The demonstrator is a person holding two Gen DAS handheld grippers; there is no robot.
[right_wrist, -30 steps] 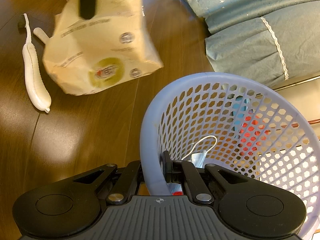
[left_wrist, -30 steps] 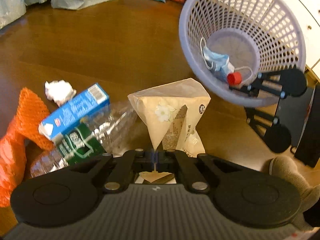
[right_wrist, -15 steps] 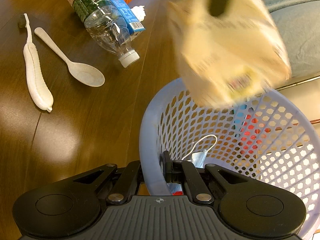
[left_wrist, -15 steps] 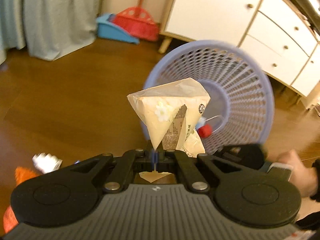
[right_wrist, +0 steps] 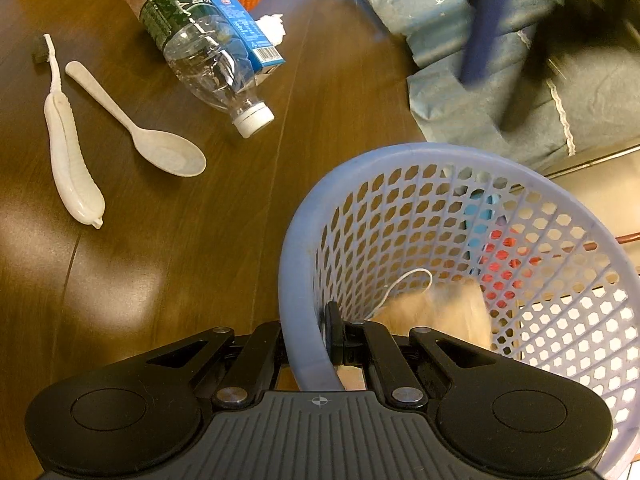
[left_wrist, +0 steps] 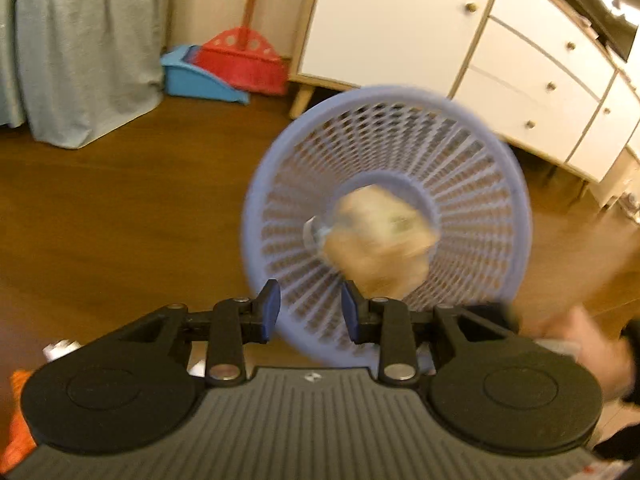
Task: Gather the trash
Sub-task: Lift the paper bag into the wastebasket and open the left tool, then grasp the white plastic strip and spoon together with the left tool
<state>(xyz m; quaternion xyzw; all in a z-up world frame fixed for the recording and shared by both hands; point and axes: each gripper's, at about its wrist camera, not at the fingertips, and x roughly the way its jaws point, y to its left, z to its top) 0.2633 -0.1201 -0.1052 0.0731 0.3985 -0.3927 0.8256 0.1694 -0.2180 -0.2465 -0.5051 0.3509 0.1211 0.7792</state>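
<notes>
Now: left gripper (left_wrist: 308, 312), fingers parted, empty; paper bag (left_wrist: 380, 236) blurred inside basket (left_wrist: 256, 184). Right gripper (right_wrist: 308, 340) clamps basket rim. Bottle (right_wrist: 200, 44) lies far-left on floor, cap toward basket.

A red broom (left_wrist: 244, 54) and a blue dustpan (left_wrist: 200, 80) stood far ahead and left of the left gripper's view, against the wall. A white cabinet (left_wrist: 460, 40) with drawers rose ahead to the right, a grey-blue curtain (left_wrist: 84, 52) at far left.
</notes>
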